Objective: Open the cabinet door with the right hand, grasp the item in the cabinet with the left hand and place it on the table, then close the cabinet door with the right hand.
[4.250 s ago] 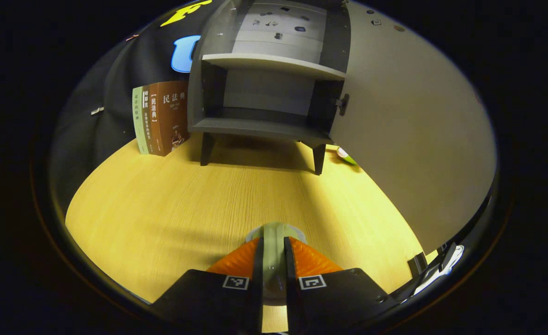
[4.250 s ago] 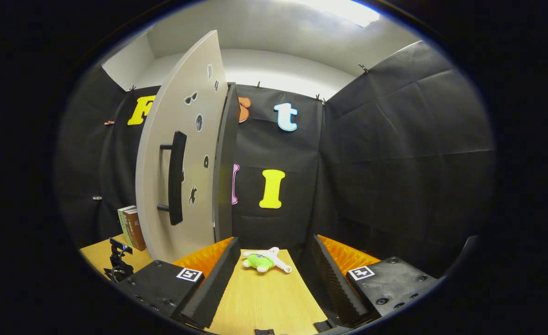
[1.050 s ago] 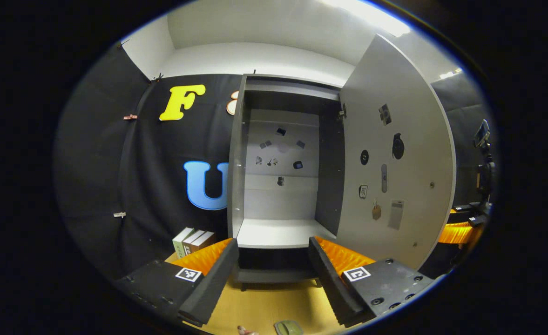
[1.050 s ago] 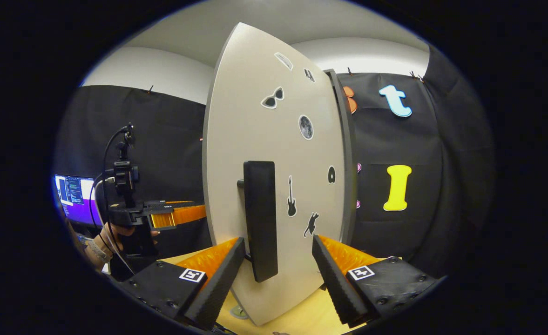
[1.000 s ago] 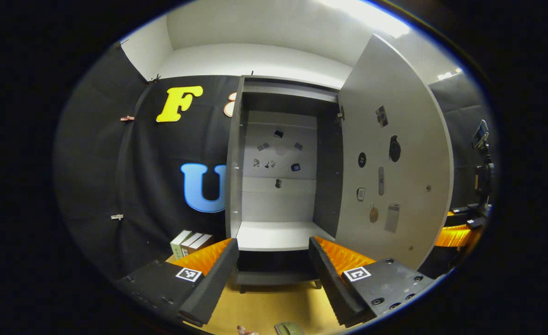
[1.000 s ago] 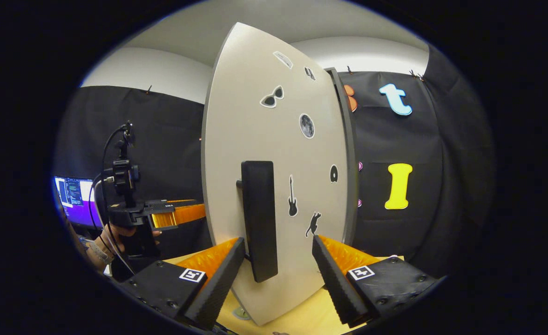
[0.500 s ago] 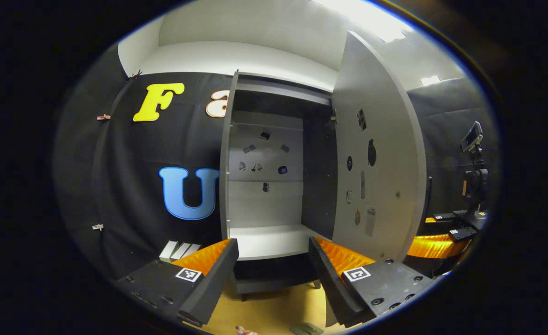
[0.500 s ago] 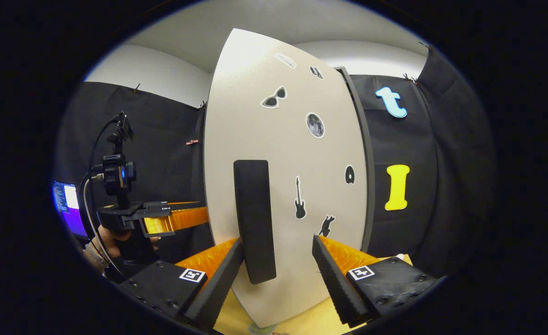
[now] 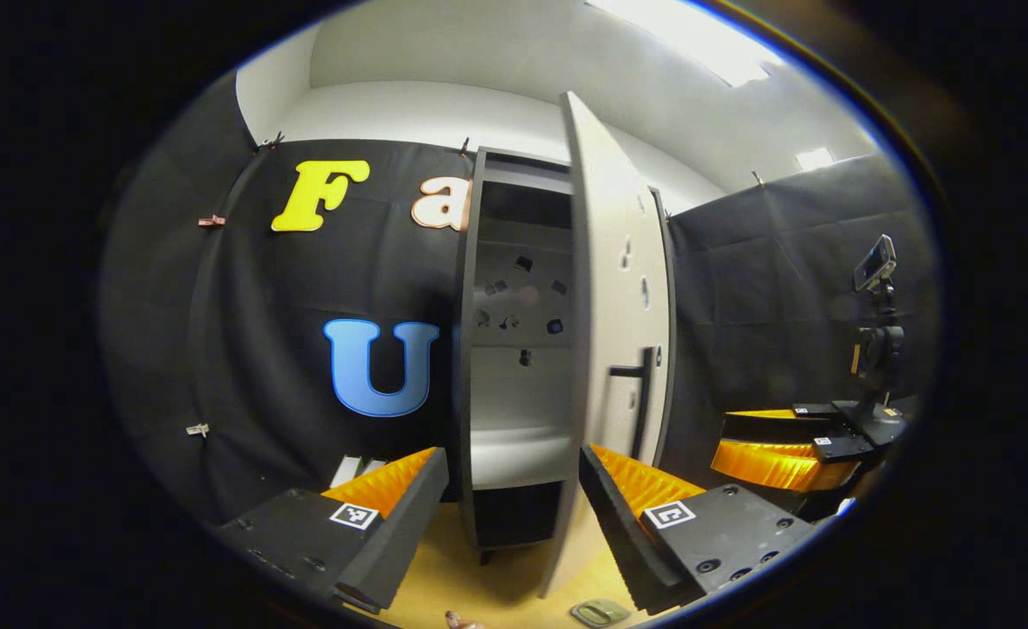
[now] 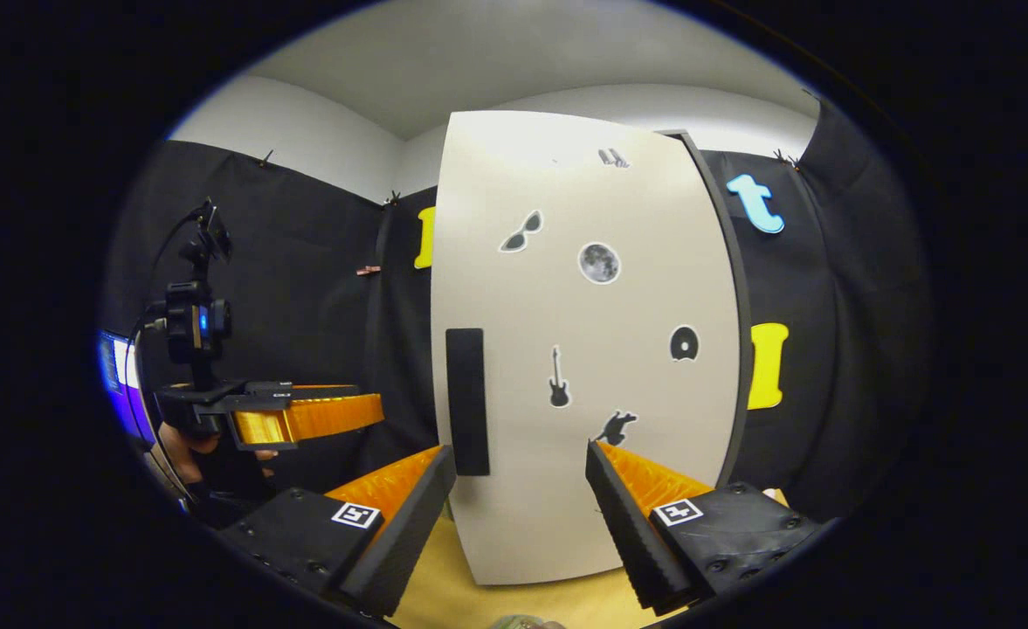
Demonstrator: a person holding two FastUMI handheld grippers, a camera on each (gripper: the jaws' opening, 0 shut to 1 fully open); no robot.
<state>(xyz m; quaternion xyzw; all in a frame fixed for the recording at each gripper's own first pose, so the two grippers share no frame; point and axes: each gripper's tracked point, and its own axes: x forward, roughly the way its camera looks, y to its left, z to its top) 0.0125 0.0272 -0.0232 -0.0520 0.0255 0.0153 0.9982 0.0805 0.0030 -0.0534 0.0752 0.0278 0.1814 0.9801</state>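
The grey cabinet point(image 9: 514, 367) stands on the wooden table with its pale door point(image 9: 596, 349) swung most of the way across the opening; the shelves I can see are bare. In the right gripper view the door's front point(image 10: 601, 367) faces me with its dark bar handle point(image 10: 465, 402) just above my left finger. My right gripper point(image 10: 520, 515) is open and close to the door, and nothing sits between its fingers. My left gripper point(image 9: 514, 511) is open too, held back from the cabinet. A small greenish item point(image 9: 596, 612) lies on the table below it.
Books point(image 9: 352, 467) lean beside the cabinet on the left. The right gripper point(image 9: 776, 450) shows at the right in the left gripper view. The left gripper point(image 10: 304, 418), held by a hand point(image 10: 186, 445), shows at the left in the right gripper view. A screen glows far left.
The door has swung from wide open to nearly across the opening, with the right gripper following it. The left gripper, earlier shut on the greenish item, has let it go and drawn back.
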